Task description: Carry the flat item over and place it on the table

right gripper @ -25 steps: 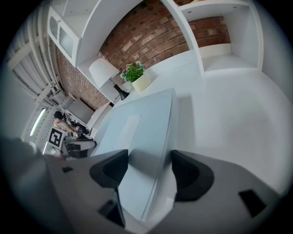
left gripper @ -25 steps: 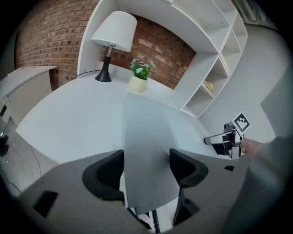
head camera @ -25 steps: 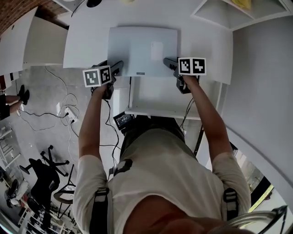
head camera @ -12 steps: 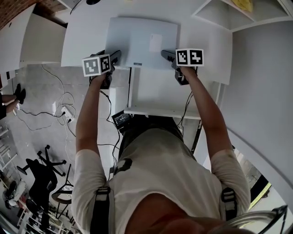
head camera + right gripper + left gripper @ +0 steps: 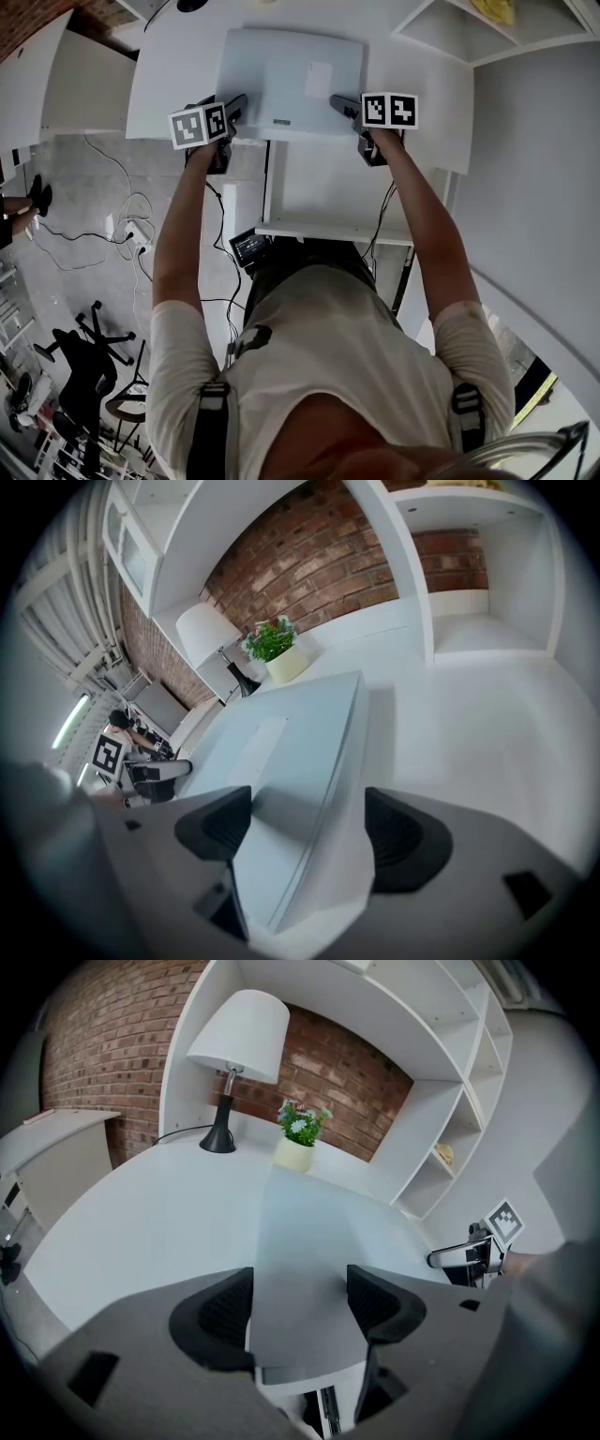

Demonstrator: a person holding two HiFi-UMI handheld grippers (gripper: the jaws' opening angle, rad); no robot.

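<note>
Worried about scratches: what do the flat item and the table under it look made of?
Flat item: pale grey, matt, smooth, with a seam line along its edge; probably plastic or painted metal. Table: plain white, smooth, no grain showing; likely laminate or painted board, not certain.

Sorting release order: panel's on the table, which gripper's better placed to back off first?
Likely left: on the left gripper the jaws stand apart around the flat panel. On the right gripper they are opening, panel between them.

flat item (image 5: 286,80) on table (image 5: 173,84), near edge | lamp (image 5: 234,1044), plant (image 5: 298,1138) behind it | shelves (image 5: 469,28) at right
</note>
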